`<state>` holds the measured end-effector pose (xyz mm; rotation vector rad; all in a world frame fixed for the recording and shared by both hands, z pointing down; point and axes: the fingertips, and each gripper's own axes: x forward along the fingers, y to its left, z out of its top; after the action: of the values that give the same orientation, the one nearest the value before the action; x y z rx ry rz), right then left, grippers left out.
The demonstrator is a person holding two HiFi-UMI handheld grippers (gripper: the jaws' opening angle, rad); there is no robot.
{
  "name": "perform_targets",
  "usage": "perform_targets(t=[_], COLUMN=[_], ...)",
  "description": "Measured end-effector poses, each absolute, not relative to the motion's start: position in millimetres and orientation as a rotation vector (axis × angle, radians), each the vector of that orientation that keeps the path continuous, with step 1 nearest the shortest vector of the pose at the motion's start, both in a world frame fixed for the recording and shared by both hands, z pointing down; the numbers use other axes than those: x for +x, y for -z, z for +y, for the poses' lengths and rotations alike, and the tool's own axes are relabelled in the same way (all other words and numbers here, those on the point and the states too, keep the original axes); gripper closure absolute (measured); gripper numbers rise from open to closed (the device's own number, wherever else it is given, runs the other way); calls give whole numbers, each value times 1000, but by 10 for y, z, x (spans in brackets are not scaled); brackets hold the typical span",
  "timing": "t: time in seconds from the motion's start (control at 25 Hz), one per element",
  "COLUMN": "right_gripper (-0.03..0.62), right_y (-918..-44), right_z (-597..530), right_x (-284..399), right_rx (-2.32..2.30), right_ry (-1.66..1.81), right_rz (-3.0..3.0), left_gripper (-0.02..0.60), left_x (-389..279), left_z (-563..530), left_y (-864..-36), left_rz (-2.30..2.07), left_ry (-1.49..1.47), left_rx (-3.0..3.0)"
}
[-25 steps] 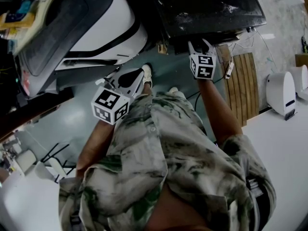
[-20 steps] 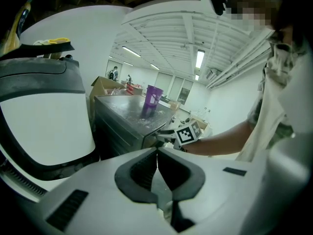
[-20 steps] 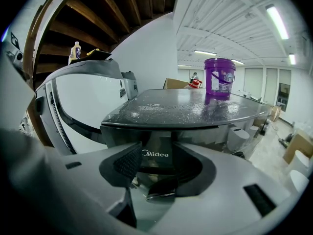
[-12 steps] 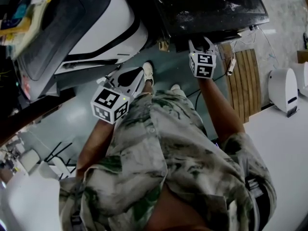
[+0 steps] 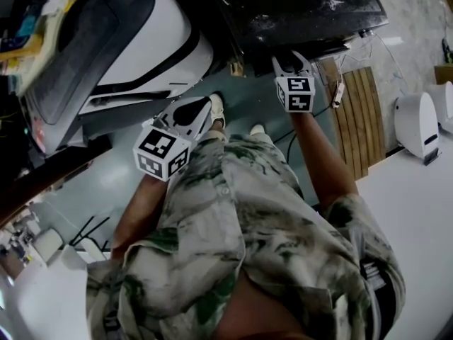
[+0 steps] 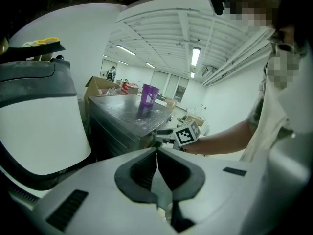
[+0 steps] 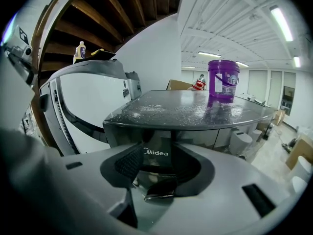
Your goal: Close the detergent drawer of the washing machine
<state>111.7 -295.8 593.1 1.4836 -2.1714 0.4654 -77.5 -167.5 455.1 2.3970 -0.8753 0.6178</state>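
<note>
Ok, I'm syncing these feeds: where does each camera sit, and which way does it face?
Head view: on the person's head, facing steeply down; shirt, arms, left gripper, right gripper, washing machine.
Left gripper view: on that gripper, along shut fingers toward the purple bucket; right arm visible.
Right gripper view: on that gripper, along open fingers, just closing slightly, the machine's front between them.
Shared: both gripper views show the bucket.

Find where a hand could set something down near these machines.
Free: the dark machine's top, from its near edge back to the purple bucket; the floor strip between the two machines. Crowded: the white machine's top, piled with yellow clutter.
</note>
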Motion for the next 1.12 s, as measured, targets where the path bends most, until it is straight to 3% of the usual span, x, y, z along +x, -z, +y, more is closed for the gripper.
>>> perform_targets(t=[1.12], right_gripper=[520], right_y=[-5037], right_z=[-1315], right_x=[1304], right_rx=[1222], right_ry=[-472], right_rz=[-2390], left_gripper=[556], left_x=[32], left_z=[-816], left_y=[-4460], left_rz=[-817], left_ry=[-575], left_rx=[2477])
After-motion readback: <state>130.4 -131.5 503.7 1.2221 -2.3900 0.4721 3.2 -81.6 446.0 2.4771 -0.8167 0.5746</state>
